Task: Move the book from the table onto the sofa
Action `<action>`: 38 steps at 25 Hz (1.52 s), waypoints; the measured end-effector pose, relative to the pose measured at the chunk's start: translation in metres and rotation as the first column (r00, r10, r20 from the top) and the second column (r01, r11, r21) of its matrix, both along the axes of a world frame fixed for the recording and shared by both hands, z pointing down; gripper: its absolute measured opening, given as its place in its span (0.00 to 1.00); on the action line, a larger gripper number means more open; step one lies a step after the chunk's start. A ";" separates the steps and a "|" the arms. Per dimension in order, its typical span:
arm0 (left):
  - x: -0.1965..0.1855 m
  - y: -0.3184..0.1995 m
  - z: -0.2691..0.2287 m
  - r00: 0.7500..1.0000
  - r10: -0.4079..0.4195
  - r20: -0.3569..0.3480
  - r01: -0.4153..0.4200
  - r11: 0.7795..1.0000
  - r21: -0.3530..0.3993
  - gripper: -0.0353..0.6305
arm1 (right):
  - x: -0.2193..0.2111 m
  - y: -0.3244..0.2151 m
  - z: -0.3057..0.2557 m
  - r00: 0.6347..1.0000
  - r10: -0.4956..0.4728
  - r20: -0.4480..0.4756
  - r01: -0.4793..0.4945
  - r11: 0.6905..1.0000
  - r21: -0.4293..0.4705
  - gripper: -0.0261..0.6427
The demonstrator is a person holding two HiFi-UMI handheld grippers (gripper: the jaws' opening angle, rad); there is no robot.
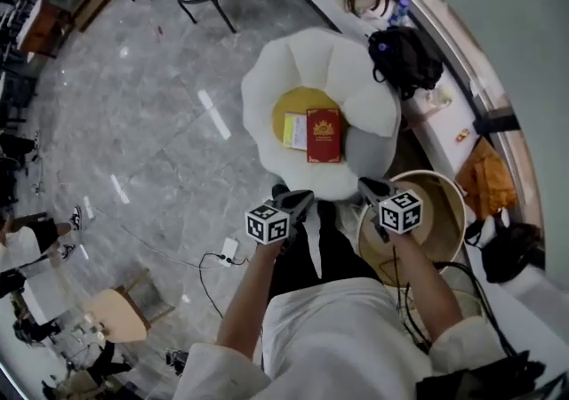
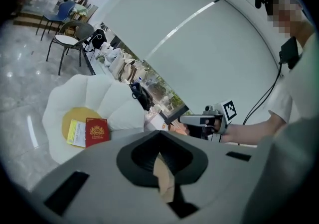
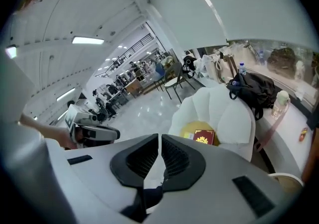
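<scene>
Left hand-held gripper (image 1: 300, 200) & right hand-held gripper (image 1: 366, 186), head view: both clenched, nothing held. Red book (image 1: 324, 134) lies flat on sofa (image 1: 267, 87) seat, ahead of & between the two, long axis running away from the person; neither hand clearly nearer. Left gripper view: jaws together, empty; book (image 2: 96, 131) ahead-left, lower down. Right gripper view: jaws together, empty; book (image 3: 204, 137) ahead, slightly right.

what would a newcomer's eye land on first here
The white flower-shaped sofa in the middle of the grey floor, with a red book and a pale yellow booklet lying side by side on its yellow centre. Just below it in the head view, the left tool and right tool are held side by side, both shut and empty.
</scene>
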State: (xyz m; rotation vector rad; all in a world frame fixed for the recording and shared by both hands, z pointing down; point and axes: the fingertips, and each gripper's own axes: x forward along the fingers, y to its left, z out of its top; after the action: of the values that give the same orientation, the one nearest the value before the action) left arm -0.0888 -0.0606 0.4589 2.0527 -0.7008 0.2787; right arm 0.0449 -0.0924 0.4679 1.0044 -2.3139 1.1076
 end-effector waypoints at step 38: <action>-0.111 0.163 -0.182 0.992 0.119 0.036 -0.124 0.948 0.293 0.06 | -0.075 0.206 -0.192 0.981 0.192 -0.035 -0.173 0.938 0.301 0.11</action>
State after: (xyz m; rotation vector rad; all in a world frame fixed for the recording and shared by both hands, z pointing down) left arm -0.1997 0.1020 0.2772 2.3860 -0.6585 0.2762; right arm -0.0303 0.1138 0.2756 1.3691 -2.4211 0.7892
